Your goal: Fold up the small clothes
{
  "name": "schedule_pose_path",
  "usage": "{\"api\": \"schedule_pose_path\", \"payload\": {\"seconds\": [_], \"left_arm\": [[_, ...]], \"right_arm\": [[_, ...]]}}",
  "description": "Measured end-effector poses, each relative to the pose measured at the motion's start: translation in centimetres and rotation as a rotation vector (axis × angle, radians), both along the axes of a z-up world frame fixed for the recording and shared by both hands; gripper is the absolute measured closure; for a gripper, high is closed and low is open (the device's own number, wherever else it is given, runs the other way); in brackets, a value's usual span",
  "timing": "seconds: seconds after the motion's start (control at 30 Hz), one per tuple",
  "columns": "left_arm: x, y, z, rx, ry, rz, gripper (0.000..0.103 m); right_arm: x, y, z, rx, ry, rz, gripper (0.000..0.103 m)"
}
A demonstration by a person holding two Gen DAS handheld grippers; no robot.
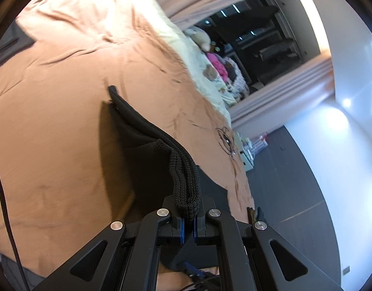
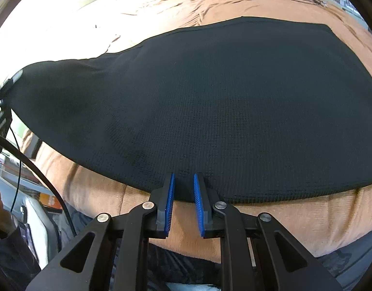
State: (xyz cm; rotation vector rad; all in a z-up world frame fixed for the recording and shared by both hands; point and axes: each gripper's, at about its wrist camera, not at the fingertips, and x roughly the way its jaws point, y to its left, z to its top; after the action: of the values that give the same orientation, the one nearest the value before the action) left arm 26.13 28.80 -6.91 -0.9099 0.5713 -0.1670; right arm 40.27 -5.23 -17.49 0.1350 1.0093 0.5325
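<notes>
Black garment (image 2: 210, 101) on brown bedspread (image 2: 295, 218); left hand-held gripper (image 1: 188, 214) clamped on its edge; right hand-held gripper (image 2: 184, 181) apart.

garment's (image 2: 198, 101) left corner cut off

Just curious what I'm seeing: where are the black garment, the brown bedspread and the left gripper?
black garment (image 2: 210, 101), right wrist view, middle of cloth.
brown bedspread (image 1: 52, 126), left wrist view, bare stretch.
left gripper (image 1: 188, 220), left wrist view, between fingertips.

A bed with a tan quilt (image 2: 295, 220) bears a black knitted garment (image 2: 210, 101) spread across it.
</notes>
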Motion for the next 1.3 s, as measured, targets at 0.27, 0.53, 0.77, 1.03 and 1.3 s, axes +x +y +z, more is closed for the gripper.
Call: {"api": "schedule_pose_path", "payload": {"seconds": [0.27, 0.53, 0.77, 1.03, 1.3], "left_arm": [[3.8, -5.3, 3.9, 0.065, -0.025, -0.101, 0.099], [7.0, -10.0, 5.6, 0.1, -0.04, -0.185, 0.099], [9.0, -14.4, 5.9, 0.13, -0.033, -0.26, 0.099], [10.4, -19.4, 4.8, 0.143, -0.014, -0.358, 0.099], [12.5, -25.6, 2.7, 0.144, 0.03, -0.459, 0.099]], "right_arm": [[0.5, -5.8, 1.1, 0.1, -0.052, -0.05, 0.09], [1.2, -12.1, 3.1, 0.156, -0.12, -0.138, 0.085], [0.3, -17.2, 3.5, 0.227, -0.185, -0.207, 0.039], [-0.6, -22.5, 2.6, 0.258, -0.178, -0.239, 0.039], [-3.2, -25.8, 2.5, 0.243, -0.153, -0.302, 0.039]]}}
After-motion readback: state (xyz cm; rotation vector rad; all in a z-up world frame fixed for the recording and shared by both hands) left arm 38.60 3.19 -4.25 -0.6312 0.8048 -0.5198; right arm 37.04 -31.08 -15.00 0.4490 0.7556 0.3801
